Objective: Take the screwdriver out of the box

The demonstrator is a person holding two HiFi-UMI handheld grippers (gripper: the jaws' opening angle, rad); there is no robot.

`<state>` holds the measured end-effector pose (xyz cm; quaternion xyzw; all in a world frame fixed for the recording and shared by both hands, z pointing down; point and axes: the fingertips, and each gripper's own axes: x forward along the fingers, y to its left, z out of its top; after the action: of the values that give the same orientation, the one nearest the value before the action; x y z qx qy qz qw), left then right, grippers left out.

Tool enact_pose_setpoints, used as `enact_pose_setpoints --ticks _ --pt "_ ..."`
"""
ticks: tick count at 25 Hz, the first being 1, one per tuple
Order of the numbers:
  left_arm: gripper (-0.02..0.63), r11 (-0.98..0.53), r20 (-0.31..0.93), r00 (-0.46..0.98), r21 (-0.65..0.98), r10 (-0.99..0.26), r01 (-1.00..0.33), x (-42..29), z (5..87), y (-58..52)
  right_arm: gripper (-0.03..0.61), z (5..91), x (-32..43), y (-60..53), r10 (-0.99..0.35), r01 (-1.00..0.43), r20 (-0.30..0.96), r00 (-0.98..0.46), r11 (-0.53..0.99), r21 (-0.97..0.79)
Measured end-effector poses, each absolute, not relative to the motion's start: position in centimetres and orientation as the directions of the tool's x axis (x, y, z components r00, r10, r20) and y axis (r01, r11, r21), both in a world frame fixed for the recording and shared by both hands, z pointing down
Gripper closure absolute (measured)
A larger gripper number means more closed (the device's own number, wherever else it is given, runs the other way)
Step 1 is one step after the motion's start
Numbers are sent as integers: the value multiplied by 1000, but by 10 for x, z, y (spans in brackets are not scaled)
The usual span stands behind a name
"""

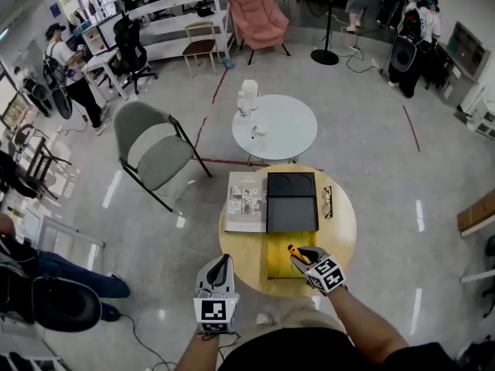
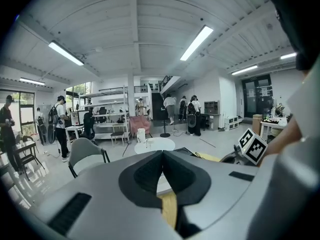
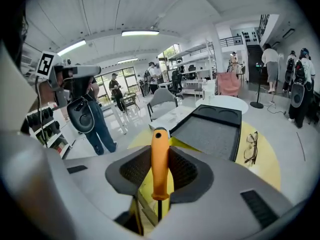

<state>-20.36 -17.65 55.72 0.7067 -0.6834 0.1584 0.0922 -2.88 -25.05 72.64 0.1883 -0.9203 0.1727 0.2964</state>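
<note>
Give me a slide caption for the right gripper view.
Right gripper holds an orange-handled screwdriver; a black tray and glasses lie on the round yellow table beyond.

Left gripper (image 2: 162,153): its grey jaws fill the lower frame, tips closed together with nothing between them.
Yellow table (image 2: 170,209): a strip shows through the gap below the tips.
Marker cube (image 2: 254,145): black-and-white squares, low at the right.
White round table (image 2: 156,144): just beyond the jaw tips, with a white container (image 2: 141,135) on it.
Grey chair (image 2: 86,153): left of that table.
Pink armchair (image 2: 137,123): farther back.
People: one person (image 2: 60,126) stands at the left, and a group (image 2: 190,115) stands at the back.
Strip lights (image 2: 196,43): lit on the ceiling.
</note>
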Motion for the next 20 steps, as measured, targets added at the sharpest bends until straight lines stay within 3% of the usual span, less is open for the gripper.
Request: enact_pose_setpoints --ticks 20 --pt "600 -115 277 82 -104 -957 -988 -181 514 -153 453 623 4 -232 -420 -538 455 -785 827 -164"
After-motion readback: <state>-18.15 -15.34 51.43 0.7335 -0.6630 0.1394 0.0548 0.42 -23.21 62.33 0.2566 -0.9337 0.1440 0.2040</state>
